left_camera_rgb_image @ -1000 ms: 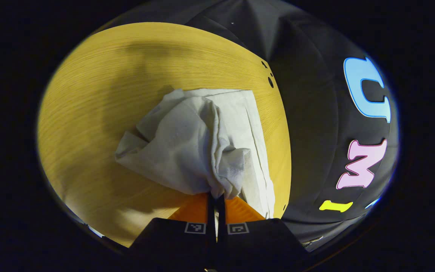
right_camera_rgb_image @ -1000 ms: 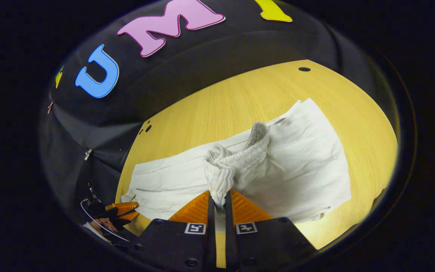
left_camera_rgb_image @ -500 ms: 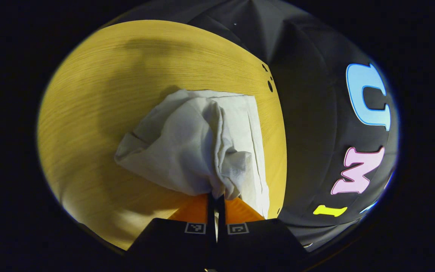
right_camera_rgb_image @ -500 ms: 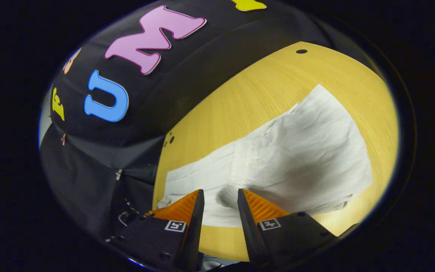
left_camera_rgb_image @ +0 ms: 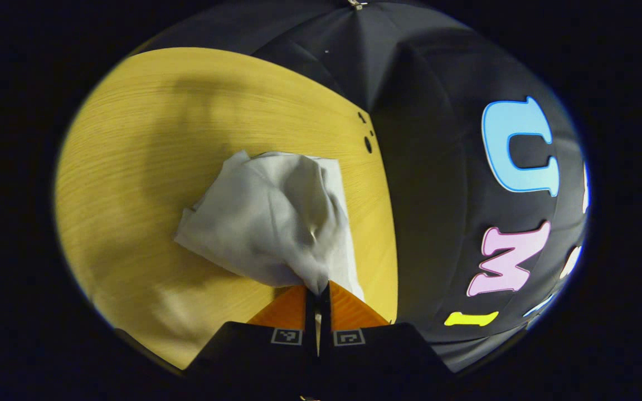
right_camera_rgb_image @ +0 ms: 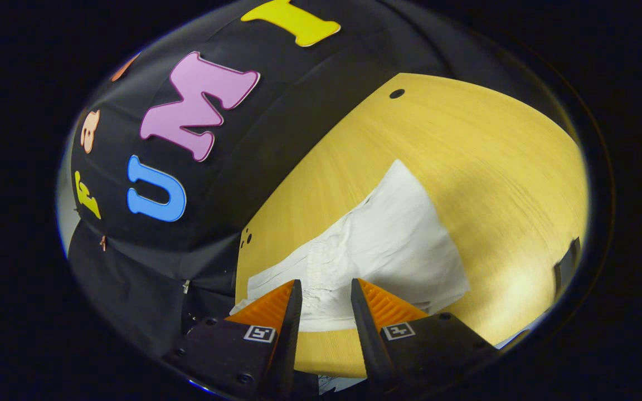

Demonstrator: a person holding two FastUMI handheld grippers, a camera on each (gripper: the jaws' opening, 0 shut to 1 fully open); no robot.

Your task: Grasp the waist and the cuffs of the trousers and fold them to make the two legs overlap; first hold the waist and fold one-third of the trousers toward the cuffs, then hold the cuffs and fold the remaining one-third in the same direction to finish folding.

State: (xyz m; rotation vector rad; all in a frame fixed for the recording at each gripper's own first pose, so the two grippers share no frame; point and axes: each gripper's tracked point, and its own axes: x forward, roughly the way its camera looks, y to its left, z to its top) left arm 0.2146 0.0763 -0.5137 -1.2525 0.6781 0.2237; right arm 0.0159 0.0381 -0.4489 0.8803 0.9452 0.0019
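Note:
White trousers lie folded on the wooden table in the right gripper view, the gathered waist part near my right gripper. That gripper hangs open above the cloth, apart from it. In the left gripper view my left gripper is shut on a bunched end of the trousers, lifted off the table, the rest of the cloth draping down to the flat part. I cannot tell which end of the trousers it is.
The table's far edge meets the black booth wall. Small dark holes mark the tabletop near that edge, and another hole sits at the far side in the right gripper view. Bare wood lies to the left of the cloth.
My right gripper let go of the waist, opened, and drew back and up from the cloth, which now lies flat. My left gripper kept its hold and shifted slightly, the cloth bunching more.

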